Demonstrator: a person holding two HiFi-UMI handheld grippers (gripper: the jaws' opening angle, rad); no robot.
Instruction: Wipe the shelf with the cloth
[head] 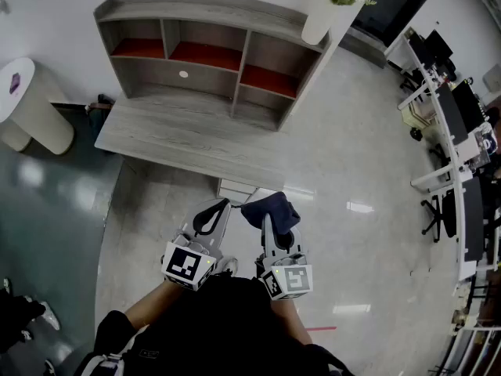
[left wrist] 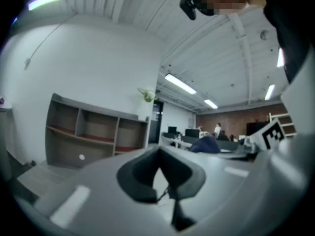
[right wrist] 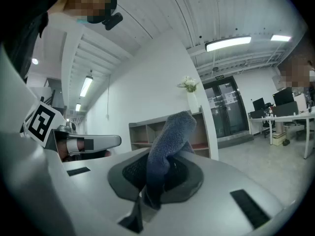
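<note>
Well in front of the shelf (head: 205,55), a dark blue cloth (head: 275,207) is clamped in the right tongs (head: 266,219); the left tongs (head: 219,207) are held closed, empty.

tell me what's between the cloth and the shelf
The grey desktop, apparently bare, lies between the cloth and the shelf, seen in the head view.

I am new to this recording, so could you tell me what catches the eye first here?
The dark blue cloth stands out, pinched in the right gripper low in the head view. Ahead, against the white wall, stands the grey shelf with red compartment floors; the left gripper is shut and empty.
</note>
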